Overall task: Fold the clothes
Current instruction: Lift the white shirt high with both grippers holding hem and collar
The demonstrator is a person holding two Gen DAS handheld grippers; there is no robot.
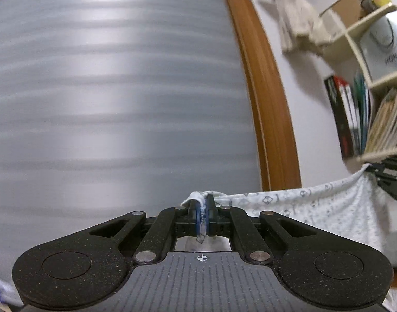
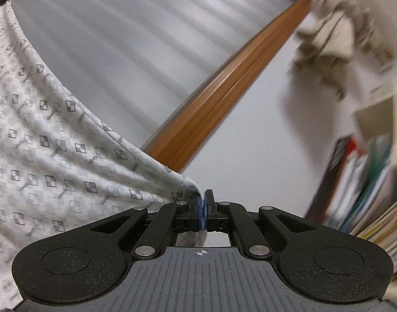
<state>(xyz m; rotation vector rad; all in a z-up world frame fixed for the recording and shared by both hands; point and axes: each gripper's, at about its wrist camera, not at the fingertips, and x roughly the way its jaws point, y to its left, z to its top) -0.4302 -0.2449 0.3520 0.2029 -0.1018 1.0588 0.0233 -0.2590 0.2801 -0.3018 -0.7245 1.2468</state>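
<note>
Behind hangs a pleated grey curtain (image 1: 115, 91) edged by wood trim. One white patterned garment (image 2: 50, 135) stretches sideways, held aloft between two tongs: left tongs (image 1: 204, 209) and right tongs (image 2: 205, 204) each clench a corner.

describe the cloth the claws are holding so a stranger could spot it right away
Start at the grey ribbed panel with the wooden frame. In front of it a cloth hangs stretched between the left claw and right claw, each shut on an edge. It is white with small grey checkered squares, unlike the plain beige garment on the wall.
</note>
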